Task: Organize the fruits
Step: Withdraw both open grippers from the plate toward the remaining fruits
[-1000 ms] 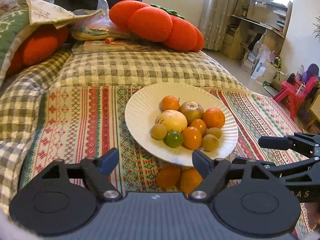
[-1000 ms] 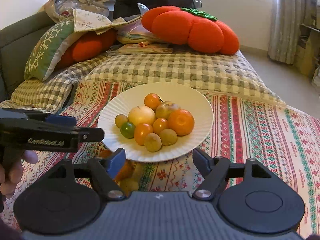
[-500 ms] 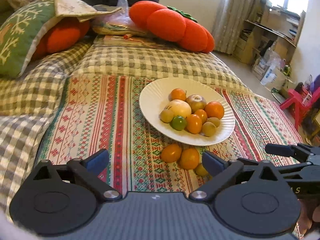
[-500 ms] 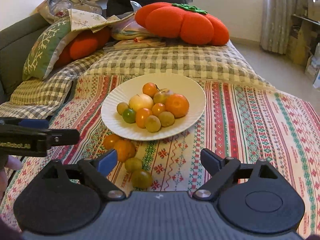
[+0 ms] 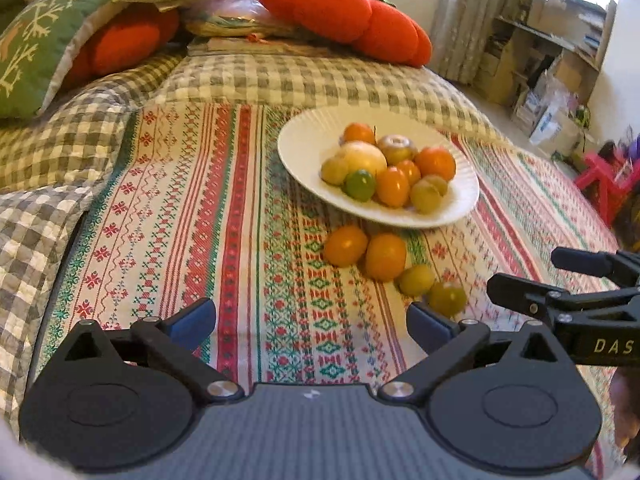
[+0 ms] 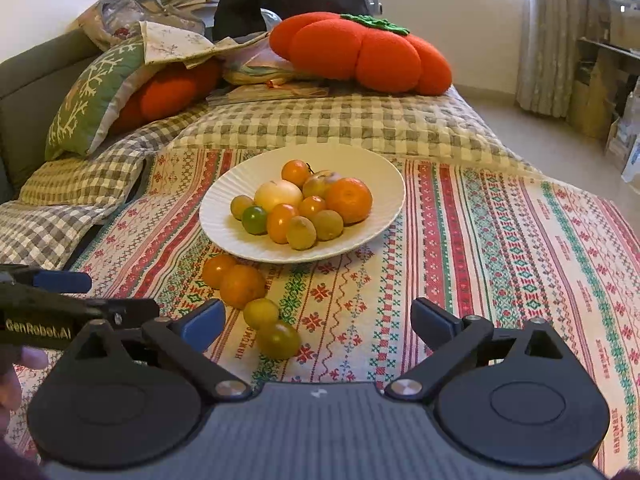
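A white plate (image 5: 308,148) (image 6: 224,232) holding several orange, yellow and green fruits sits on a patterned cloth. In front of it lie two loose orange fruits (image 5: 366,250) (image 6: 234,280) and two yellow-green fruits (image 5: 434,290) (image 6: 272,330) in a row on the cloth. My left gripper (image 5: 312,322) is open and empty, above the cloth to the left of the loose fruits. My right gripper (image 6: 318,320) is open and empty, just behind the nearest yellow-green fruit. Each gripper shows at the edge of the other's view.
The patterned cloth (image 6: 500,240) covers a checked quilt (image 6: 340,124) on a sofa. Orange plush cushions (image 6: 360,52) and a green pillow (image 6: 92,100) lie behind the plate. The floor with shelves and boxes (image 5: 552,80) lies to the right.
Both grippers have pulled back from the plate and stayed open. The loose fruits in front of the plate have come fully into view.
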A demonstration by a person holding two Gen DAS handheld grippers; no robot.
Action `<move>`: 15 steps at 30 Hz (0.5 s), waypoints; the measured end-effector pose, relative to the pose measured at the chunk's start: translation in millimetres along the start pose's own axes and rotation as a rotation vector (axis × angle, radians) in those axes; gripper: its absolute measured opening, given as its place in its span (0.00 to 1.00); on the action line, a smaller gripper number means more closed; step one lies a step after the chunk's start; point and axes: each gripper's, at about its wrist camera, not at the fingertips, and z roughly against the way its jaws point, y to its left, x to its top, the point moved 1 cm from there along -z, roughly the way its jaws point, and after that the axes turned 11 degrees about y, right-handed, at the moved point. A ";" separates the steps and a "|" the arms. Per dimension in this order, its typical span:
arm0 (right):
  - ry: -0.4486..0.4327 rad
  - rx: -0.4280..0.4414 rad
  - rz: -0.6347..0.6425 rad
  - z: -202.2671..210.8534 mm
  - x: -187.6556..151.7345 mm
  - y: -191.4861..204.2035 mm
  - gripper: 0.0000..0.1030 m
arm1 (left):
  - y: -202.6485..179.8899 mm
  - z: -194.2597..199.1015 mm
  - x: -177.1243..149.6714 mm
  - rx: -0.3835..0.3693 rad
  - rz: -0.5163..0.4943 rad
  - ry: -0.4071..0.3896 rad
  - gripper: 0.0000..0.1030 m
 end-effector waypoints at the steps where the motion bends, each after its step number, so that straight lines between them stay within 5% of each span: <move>1: 0.003 0.003 -0.001 -0.3 -2.3 -1.1 0.96 | -0.5 -1.2 -1.2 0.003 -0.004 0.002 0.91; 15: 0.040 0.008 0.033 -20.1 -26.8 -9.8 0.97 | 4.8 -26.6 -11.0 0.035 -0.058 -0.053 0.91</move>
